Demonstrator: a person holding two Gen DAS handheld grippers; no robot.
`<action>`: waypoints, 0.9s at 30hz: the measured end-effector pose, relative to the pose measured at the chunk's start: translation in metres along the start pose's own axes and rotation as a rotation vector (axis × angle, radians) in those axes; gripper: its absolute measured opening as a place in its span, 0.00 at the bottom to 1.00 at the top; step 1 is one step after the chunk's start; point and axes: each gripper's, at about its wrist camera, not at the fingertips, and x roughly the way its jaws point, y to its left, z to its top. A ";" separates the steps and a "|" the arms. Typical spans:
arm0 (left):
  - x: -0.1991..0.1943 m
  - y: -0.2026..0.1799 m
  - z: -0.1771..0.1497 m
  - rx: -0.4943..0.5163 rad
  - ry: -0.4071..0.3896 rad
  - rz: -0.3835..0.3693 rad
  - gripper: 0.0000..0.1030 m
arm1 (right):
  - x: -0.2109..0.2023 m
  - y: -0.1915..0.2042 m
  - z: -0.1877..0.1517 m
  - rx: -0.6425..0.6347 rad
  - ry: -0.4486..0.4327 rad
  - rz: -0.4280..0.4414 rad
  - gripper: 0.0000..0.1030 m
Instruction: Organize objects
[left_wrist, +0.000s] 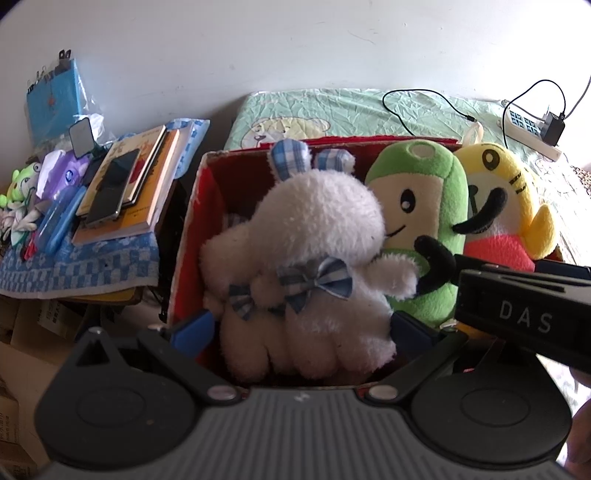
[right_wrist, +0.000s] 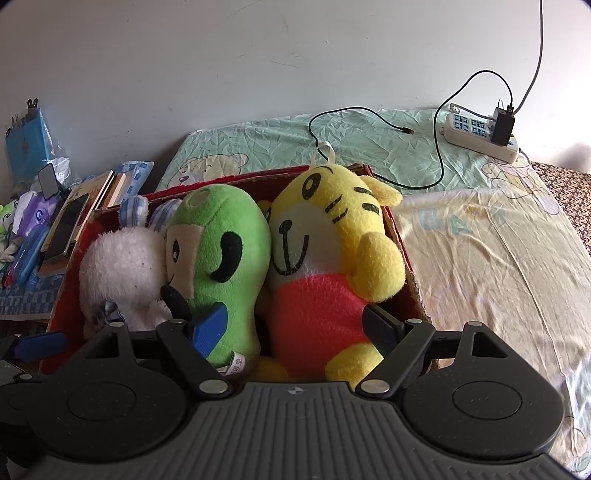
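Observation:
A red cardboard box (left_wrist: 192, 221) on the bed holds three plush toys side by side. The white rabbit plush (left_wrist: 314, 236) with blue checked bows is at the left, the green plush (left_wrist: 417, 206) in the middle, and the yellow tiger plush (right_wrist: 325, 236) in a red shirt at the right. My left gripper (left_wrist: 299, 326) stands open, its fingers on either side of the rabbit's lower body. My right gripper (right_wrist: 297, 330) is open over the box's near edge, with the tiger's red belly between its fingers. Its left pad is in front of the green plush (right_wrist: 221, 251).
Left of the box, a side table (left_wrist: 74, 266) under a blue checked cloth carries books, a phone (left_wrist: 110, 188) and small items. A power strip (right_wrist: 480, 133) with a charger and a black cable (right_wrist: 373, 110) lies at the back of the bed (right_wrist: 480, 240). A wall is behind.

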 end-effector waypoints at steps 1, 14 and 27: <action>0.000 0.000 0.000 0.000 0.000 0.000 0.99 | 0.000 0.000 -0.001 0.000 -0.001 -0.001 0.80; 0.000 -0.001 0.000 0.000 -0.002 0.002 0.99 | 0.000 0.002 -0.002 -0.008 -0.008 -0.010 0.80; 0.001 -0.002 -0.001 0.001 -0.003 0.003 0.99 | 0.000 0.002 -0.003 -0.010 -0.009 -0.011 0.81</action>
